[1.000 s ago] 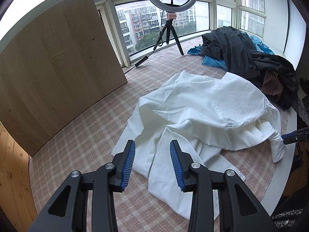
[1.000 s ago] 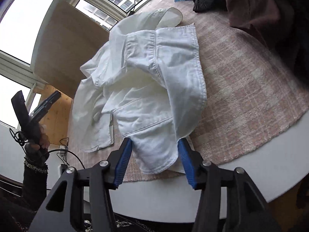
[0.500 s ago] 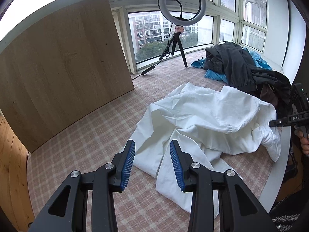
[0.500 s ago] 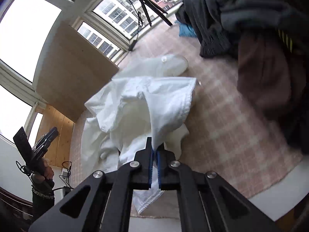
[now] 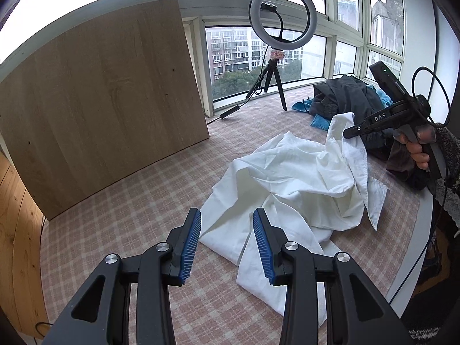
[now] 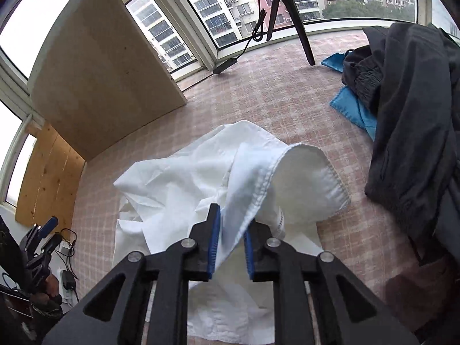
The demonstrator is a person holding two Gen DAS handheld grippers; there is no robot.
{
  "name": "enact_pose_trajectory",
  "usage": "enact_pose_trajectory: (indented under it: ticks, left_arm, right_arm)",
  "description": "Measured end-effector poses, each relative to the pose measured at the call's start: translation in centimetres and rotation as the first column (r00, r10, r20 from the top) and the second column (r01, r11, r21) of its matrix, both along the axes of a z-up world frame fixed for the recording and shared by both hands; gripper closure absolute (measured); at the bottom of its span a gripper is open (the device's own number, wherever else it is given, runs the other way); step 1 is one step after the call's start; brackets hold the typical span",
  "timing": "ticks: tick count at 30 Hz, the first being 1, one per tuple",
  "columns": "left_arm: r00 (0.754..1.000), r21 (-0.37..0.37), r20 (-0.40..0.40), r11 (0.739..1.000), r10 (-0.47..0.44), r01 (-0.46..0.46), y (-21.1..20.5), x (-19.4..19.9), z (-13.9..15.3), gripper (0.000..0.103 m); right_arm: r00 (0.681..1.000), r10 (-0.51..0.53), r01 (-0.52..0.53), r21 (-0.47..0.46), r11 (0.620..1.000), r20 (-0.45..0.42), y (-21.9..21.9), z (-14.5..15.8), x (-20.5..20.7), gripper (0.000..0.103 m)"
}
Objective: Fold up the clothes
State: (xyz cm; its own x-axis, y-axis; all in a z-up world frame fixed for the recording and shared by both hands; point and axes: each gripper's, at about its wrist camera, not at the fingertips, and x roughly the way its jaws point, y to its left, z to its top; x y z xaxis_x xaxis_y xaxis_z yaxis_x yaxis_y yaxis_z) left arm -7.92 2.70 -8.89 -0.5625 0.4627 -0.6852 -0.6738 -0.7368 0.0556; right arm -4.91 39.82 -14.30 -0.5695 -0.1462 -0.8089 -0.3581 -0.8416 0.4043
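Surface: round counter with a white rim (image 5: 414,261), covered by a pink-and-cream checked cloth (image 5: 120,230). Room is a glazed bay; tall windows (image 5: 235,54) look onto grey and pink apartment blocks and trees. A large pale wooden board (image 5: 97,95) leans upright at the counter's far left edge. Wooden plank panelling (image 5: 17,230) shows lower left.

At the far side of the counter stands a white ring light on a small black tripod (image 5: 283,20), its cable trailing across the cloth. To the right, a heap of dark grey and black garments (image 6: 411,109) lies over a bright blue fabric piece (image 6: 353,106).

The crumpled white cotton shirt (image 5: 290,181) lies mid-counter, spreading toward the near edge, one part raised.

Left hand-held gripper (image 5: 227,244): blue-ribbed pads spread apart, nothing between them, poised above the shirt's near edge.

Right hand-held gripper (image 6: 231,240): jaws opening, a seamed fold of the shirt between the pads and still touching them; that fold is lifted off the counter. In the left view a hand (image 5: 417,149) holds this tool.

Writing: white letters "DAS" on the right tool's black arm. A printed shirt label near the pads is too blurred to read.
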Motion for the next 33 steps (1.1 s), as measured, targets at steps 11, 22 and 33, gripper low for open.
enact_pose_trajectory:
  ticks: [11, 22, 33]
  left_arm:
    - [0.997, -0.038, 0.052, 0.997, -0.061, 0.063, 1.2, -2.3, -2.5, 0.066]
    - [0.978, -0.034, 0.107, 0.983, -0.178, 0.182, 1.7, -2.1, -2.3, 0.055]
    - [0.926, 0.008, 0.15, 0.937, -0.348, 0.35, 7.8, 1.2, -3.0, 0.054]
  right_arm:
    - [0.989, -0.145, 0.14, -0.232, 0.963, -0.004, -1.4, -2.6, 3.8, 0.052]
    - [0.998, -0.053, 0.052, -0.041, 0.998, -0.018, -3.0, -1.9, 0.7, 0.097]
    - [0.978, -0.097, 0.146, 0.266, 0.953, -0.186, 2.7, 11.6, 4.4, 0.097]
